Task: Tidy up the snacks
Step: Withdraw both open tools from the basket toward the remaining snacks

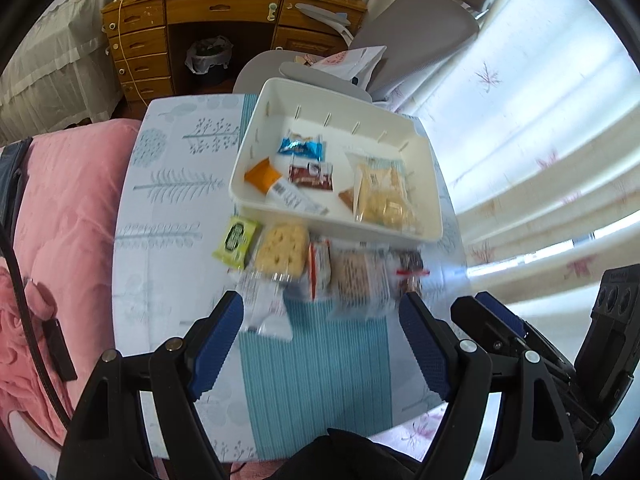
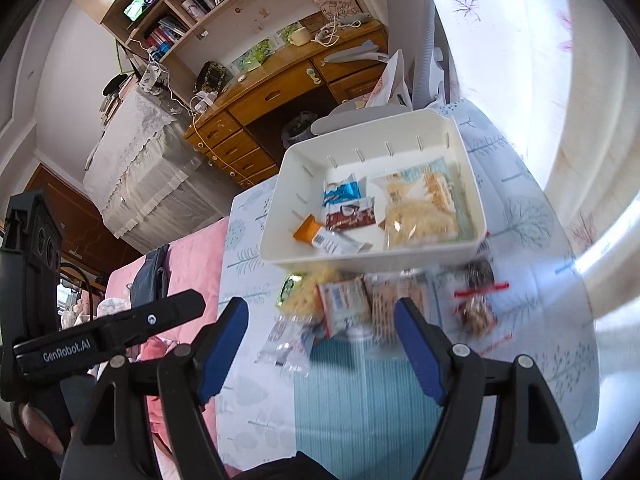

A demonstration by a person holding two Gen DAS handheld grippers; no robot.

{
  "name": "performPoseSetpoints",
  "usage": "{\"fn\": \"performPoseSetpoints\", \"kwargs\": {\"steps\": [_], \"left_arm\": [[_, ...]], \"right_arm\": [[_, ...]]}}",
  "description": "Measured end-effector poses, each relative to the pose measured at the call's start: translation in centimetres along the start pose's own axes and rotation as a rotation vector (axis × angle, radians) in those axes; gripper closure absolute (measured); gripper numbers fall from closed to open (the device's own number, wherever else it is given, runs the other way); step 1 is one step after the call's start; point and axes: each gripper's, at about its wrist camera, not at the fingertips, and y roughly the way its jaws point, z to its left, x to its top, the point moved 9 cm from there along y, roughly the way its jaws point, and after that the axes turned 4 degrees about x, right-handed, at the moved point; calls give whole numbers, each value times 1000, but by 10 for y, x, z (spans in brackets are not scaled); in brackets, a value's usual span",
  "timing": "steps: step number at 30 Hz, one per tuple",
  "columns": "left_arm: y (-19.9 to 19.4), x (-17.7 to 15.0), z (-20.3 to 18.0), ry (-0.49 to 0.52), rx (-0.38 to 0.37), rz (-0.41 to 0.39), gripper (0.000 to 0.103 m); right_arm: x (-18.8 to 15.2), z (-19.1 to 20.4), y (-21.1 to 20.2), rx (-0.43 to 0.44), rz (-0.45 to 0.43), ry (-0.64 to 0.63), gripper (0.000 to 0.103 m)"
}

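A white bin (image 1: 420, 232) (image 2: 280, 254) sits on the tablecloth and holds several snacks: a blue packet (image 1: 302, 148), a brown packet (image 1: 312, 176), an orange bar (image 1: 266, 178) and a large yellow bag (image 1: 382, 194). A row of loose snacks lies in front of it: a green packet (image 1: 236, 242), a yellow cracker pack (image 1: 282, 250), a red-white packet (image 1: 320, 268), a clear wrapper (image 1: 266, 308). My left gripper (image 1: 322, 340) is open and empty above the near snacks. My right gripper (image 2: 320, 344) is open and empty over the same row.
A pink quilt (image 1: 68, 208) lies left of the table. A grey office chair (image 1: 416, 36) and a wooden desk (image 1: 224, 12) stand behind the bin. Curtains (image 1: 540, 140) hang on the right. The other gripper shows at the right edge of the left wrist view (image 1: 520, 344).
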Motion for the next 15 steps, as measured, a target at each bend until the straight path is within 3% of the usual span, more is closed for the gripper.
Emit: {"fn": "performPoseSetpoints", "kwargs": {"steps": [15], "left_arm": [[-22, -93, 43, -48, 2, 19, 24]], "right_arm": [[-87, 15, -13, -72, -7, -19, 27]]}}
